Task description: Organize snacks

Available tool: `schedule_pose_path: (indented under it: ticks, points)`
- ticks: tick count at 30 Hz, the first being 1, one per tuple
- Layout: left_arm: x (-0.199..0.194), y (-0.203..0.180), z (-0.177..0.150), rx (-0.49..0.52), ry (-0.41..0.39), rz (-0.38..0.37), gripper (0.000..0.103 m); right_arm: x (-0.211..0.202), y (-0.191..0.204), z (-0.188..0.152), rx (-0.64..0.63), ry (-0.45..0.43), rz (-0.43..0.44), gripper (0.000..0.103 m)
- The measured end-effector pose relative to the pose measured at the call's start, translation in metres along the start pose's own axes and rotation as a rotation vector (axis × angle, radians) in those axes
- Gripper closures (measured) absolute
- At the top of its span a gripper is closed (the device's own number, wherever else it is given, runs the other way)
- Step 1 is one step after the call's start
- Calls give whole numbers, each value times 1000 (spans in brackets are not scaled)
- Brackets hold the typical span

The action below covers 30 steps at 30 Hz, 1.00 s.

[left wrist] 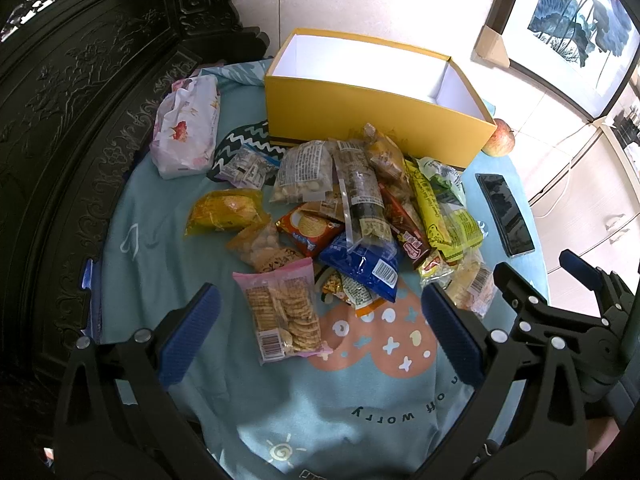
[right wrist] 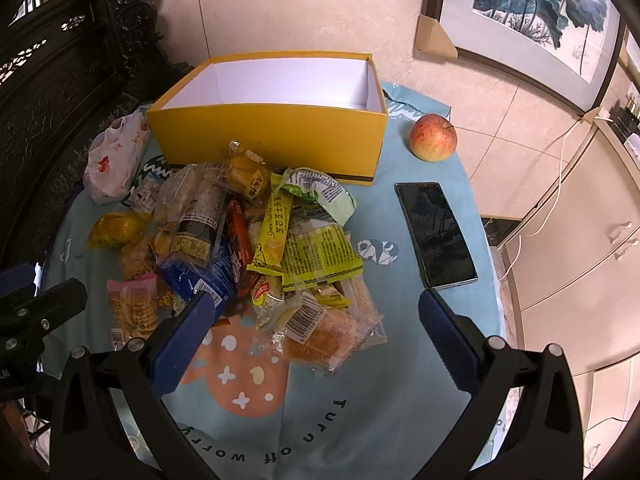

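Both the left tongs [left wrist: 320, 316] & the right tongs [right wrist: 316, 328] hang wide open w/ nothing held, above the round desk w/ light-blue printed cloth [right wrist: 400, 400]. The heap of plastic snack packets [right wrist: 256, 240] lies just in front of the empty yellow cardboard box [right wrist: 280, 136]. Packets look light, soft, slippery; biscuits inside prob. fragile. Better pinch the pink cracker bag [left wrist: 282, 312] at its sealed edge.

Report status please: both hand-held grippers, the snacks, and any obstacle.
Left hand-held gripper open, empty. Right hand-held gripper open, empty. Snack pile on table, yellow box empty. Phone and apple beside pile, not blocking.
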State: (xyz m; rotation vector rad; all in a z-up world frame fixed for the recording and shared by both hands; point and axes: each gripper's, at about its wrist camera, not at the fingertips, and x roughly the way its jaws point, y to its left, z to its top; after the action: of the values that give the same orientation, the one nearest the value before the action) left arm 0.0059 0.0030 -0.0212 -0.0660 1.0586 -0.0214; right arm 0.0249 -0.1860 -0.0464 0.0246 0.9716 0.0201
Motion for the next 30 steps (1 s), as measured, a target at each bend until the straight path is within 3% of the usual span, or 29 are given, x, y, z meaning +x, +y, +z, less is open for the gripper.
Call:
schedule_pose_path:
  ticks: [30]
  points:
    - [3,2,-1,2,9,5,2,3,0,-1,-1,6,2,1]
